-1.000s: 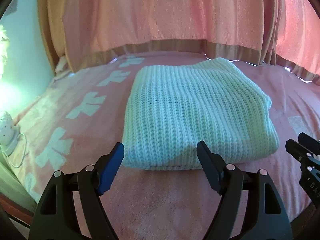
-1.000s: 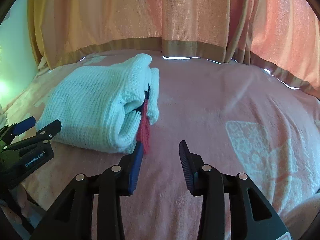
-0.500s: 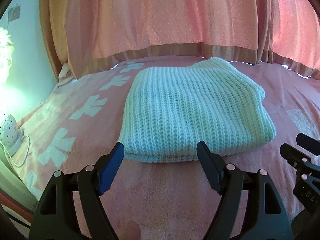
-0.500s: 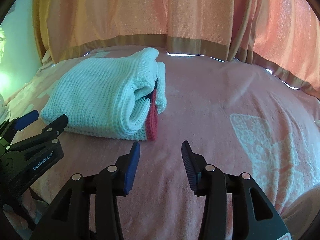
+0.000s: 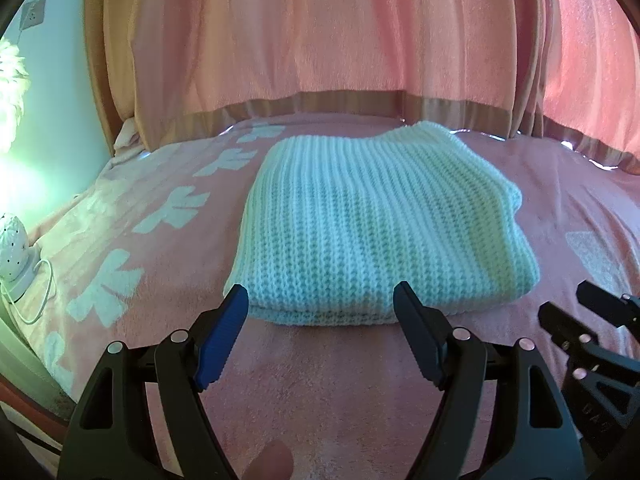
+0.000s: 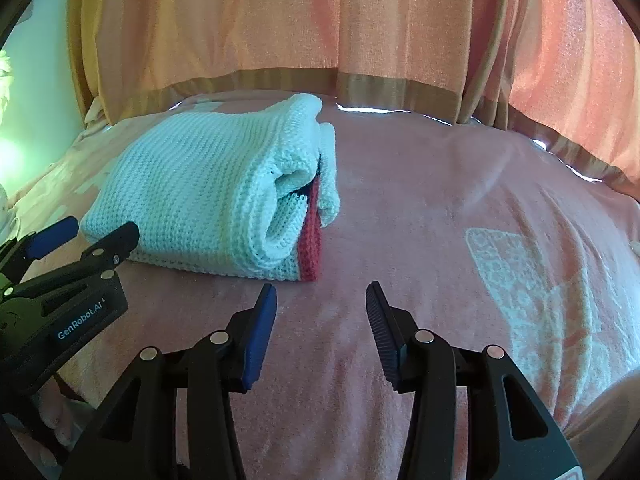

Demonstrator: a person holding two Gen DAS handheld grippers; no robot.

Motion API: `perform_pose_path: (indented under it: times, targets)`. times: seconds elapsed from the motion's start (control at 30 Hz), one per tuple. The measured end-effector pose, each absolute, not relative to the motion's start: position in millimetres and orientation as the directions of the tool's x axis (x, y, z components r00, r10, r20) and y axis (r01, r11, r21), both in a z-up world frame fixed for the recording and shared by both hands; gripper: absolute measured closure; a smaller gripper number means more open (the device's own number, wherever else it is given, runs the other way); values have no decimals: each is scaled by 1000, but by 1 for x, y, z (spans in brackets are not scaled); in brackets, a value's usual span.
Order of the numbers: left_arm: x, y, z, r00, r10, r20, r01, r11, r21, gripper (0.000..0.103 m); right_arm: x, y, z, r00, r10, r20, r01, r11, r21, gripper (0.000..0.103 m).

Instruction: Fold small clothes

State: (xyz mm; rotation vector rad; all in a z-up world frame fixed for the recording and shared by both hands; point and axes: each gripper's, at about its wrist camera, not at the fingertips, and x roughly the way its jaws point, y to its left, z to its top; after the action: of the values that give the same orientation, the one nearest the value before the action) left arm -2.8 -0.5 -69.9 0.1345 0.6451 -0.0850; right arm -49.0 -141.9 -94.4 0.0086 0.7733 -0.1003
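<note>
Both grippers let go; the sweater sits folded on the bed.

The left gripper (image 5: 320,312) hangs with its jaws wide apart and nothing in them, just near of the sweater (image 5: 376,224). The right gripper (image 6: 320,312) is empty too, its jaws partly apart, a bit near of the sweater's right corner. The sweater is a pale knit, folded into a thick pad on the pink bed (image 6: 440,220), left of the middle, with the curtain (image 5: 320,32) far behind it. On its right end a red edge (image 6: 310,244) peeks out and the layers gape a little. To finish well, I think that end should be tucked in and patted flat, softly, so the neat stack does not slide or come undone.
</note>
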Motion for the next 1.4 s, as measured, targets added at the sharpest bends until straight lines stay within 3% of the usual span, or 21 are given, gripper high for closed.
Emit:
perform_pose_path:
  times: [0.8,1.03,1.4]
  targets:
    - [0,1,-73,765,-18,-644,104,990,96,23,-49,-138,-95,711,-92,-697,98,995,-32,56]
    - [3,5,-80,742,2,-670,80,993,91,8,-48,-138,-96,710,-88,-699,97,995,-27,56]
    - [2,5,-85,733,-3,-681,96,990,98,8,-48,-137,-96,712,-87,-697,93,995,-29,54]
